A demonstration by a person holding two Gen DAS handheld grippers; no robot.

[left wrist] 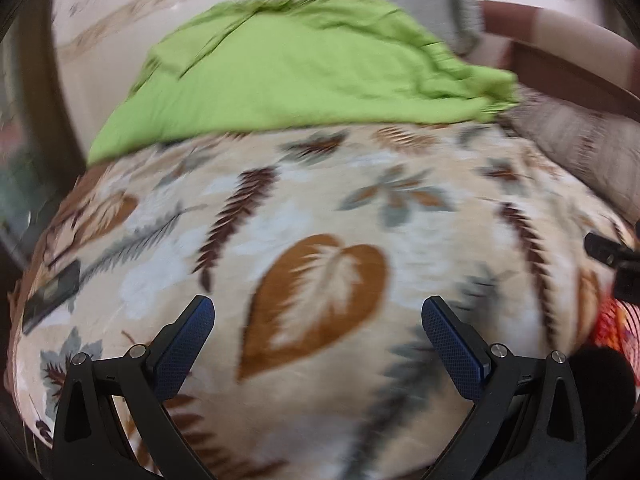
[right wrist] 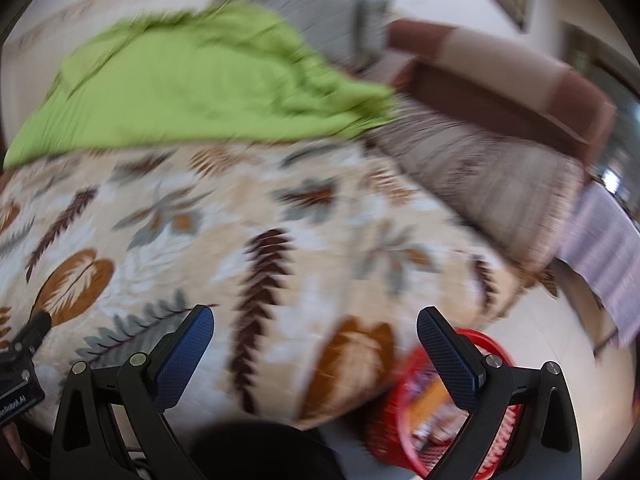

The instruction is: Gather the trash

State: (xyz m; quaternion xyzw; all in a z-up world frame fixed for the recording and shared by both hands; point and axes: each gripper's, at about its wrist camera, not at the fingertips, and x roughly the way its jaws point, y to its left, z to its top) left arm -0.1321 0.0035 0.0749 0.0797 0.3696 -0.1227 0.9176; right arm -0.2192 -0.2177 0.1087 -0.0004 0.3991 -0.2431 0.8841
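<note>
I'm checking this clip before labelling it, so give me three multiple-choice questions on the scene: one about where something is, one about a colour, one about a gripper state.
1. Where is the red basket?
A. on the bed
B. on the floor beside the bed
C. on the sofa

2. What colour is the plain cloth on the leaf-print bedspread?
A. green
B. blue
C. orange

3. How is the left gripper?
A. shut on trash
B. shut, empty
C. open, empty

Answers: B, it sits low on the pale floor; A, bright green; C, fingers apart with nothing between.

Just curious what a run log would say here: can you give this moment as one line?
left hand-held gripper: open, empty | right hand-held gripper: open, empty | both over leaf-print bedspread | red basket: on floor by bed | views blurred
</note>
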